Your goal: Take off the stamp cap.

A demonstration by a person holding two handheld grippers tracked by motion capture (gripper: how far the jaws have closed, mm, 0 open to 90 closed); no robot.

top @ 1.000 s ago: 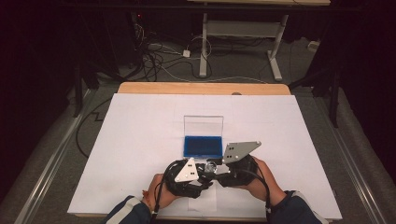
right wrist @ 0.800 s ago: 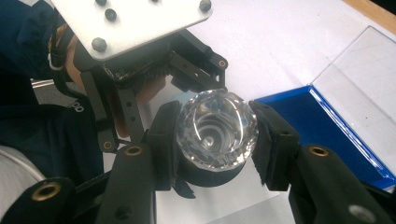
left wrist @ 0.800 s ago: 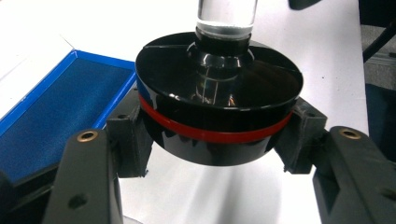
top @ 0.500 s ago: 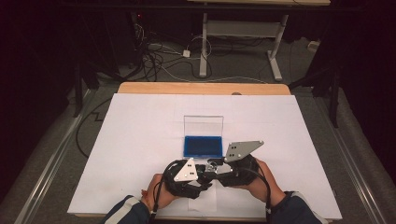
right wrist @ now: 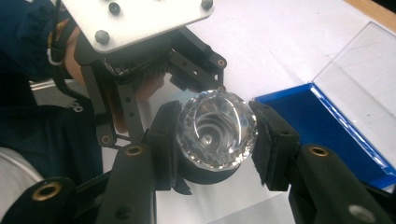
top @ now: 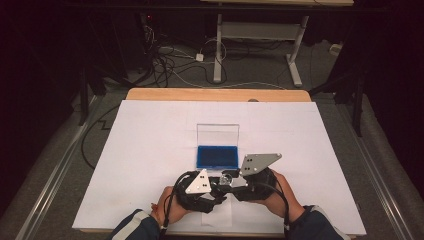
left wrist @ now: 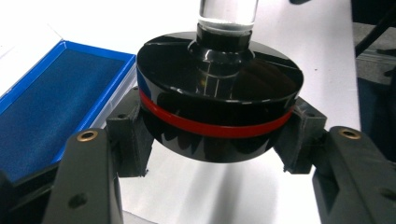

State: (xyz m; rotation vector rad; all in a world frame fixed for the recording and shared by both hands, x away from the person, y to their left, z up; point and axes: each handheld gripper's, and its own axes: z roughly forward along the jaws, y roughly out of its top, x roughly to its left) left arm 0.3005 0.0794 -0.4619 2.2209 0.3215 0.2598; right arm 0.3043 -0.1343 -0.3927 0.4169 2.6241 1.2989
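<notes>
**Both grippers clamped on one glass-and-base piece, near edge of table**

Setup: white sheet covers the table; the wooden table edge shows at the far side. An open blue case with a blue foam lining sits at mid-table, its clear lid standing upright behind it.

Object: a round black base with a thin red band around its side, and a clear glass piece rising from the middle of its top. In the high view the object is held between the two grippers, just on the near side of the blue case and off the sheet surface as far as I can tell.

Left gripper: jaws closed against the black base, one pad on each side of its rim at the red band. Firm contact on both sides. The blue case lies close at the left of this view.

Right gripper: jaws closed on the clear glass piece, pads pressing its left and right sides. Glass is faceted, seen end-on with a hollow centre. The black base shows just beneath it. The left gripper with its grey plate lies beyond, and a hand behind that.

Both hands rest low at the near table edge, sleeves dark blue.
</notes>
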